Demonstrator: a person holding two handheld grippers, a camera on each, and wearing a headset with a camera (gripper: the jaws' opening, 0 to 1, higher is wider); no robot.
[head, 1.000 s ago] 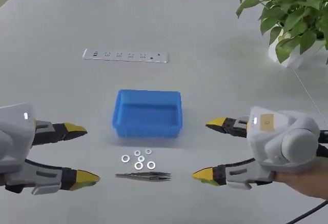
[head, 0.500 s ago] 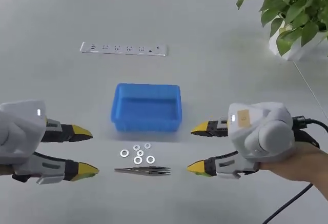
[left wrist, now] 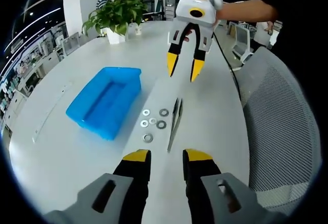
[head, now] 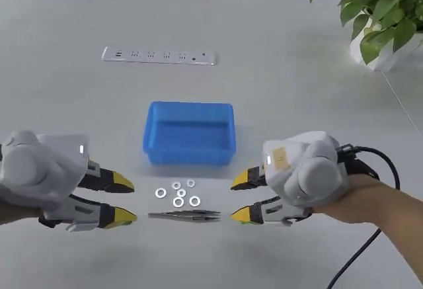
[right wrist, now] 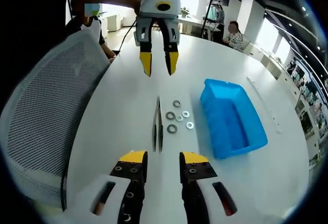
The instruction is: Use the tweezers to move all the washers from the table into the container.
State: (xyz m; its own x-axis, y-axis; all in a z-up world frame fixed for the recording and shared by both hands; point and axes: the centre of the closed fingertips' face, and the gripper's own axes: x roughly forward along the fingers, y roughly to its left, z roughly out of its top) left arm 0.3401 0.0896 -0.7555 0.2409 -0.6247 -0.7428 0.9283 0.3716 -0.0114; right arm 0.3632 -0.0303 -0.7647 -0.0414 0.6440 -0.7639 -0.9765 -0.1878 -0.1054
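Thin metal tweezers [head: 185, 215] lie flat on the white table, just in front of several small washers [head: 177, 193]. Behind the washers sits the blue container [head: 190, 132], with nothing seen inside it. My left gripper [head: 129, 200] hovers left of the tweezers, open and holding nothing. My right gripper [head: 236, 198] hovers to their right, also open with nothing between its jaws. In the left gripper view the tweezers [left wrist: 175, 116] and washers [left wrist: 154, 121] lie ahead of my left gripper [left wrist: 167, 156]. The right gripper view shows the tweezers [right wrist: 157, 124] straight ahead of my right gripper [right wrist: 164, 157].
A white power strip [head: 158, 56] lies beyond the container. A potted plant [head: 377, 11] stands at the far right. A cable [head: 370, 236] trails from the right gripper. A mesh chair [left wrist: 279, 126] stands at the table's near edge.
Both grippers have moved inward toward the tweezers, and their jaws stand closer together than before. The tweezers, washers and container have not moved on the table.
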